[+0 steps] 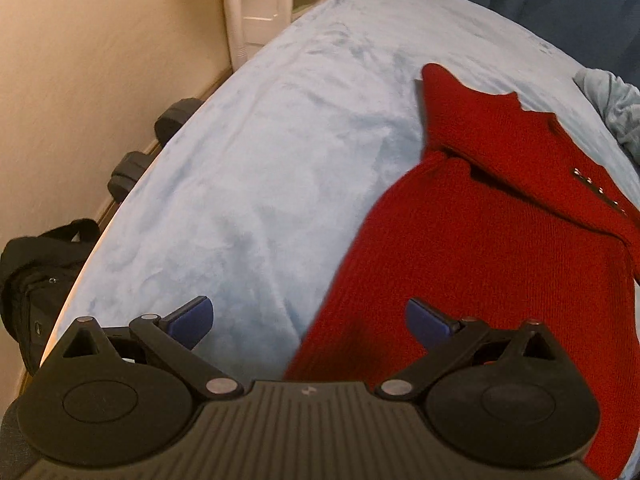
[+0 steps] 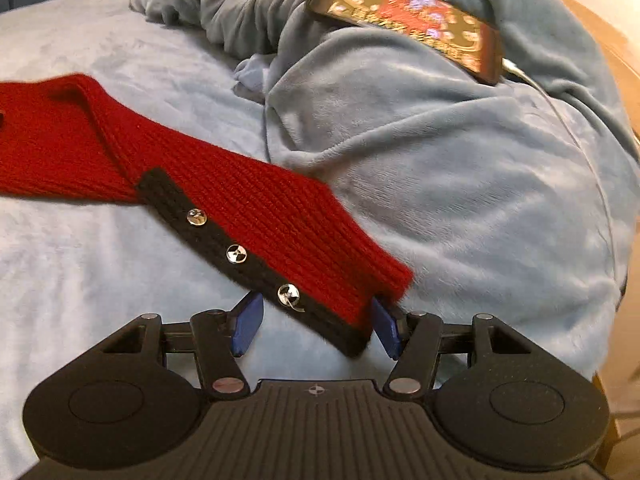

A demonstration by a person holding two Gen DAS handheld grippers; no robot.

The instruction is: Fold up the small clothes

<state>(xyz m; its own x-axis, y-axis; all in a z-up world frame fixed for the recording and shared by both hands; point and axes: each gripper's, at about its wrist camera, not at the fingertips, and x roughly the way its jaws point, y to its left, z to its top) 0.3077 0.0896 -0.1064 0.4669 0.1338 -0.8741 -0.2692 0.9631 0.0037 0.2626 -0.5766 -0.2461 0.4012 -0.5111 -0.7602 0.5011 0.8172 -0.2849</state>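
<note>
2 grippers spread wide, nothing pinched: left gripper (image 1: 310,320) low in frame over red sweater (image 1: 500,220) hem; right gripper (image 2: 316,326) straddles buttoned cuff (image 2: 280,264). Sweater lies center-right on blue blanket (image 1: 260,160), sleeve seemingly crossed over, rest of folding left.

The red sweater (image 2: 248,204) is ribbed knit with shiny metal buttons (image 2: 236,255). The blue blanket (image 1: 260,168) looks soft and plushy. Both grippers (image 1: 310,320) (image 2: 316,326) are matt black plastic.
</note>
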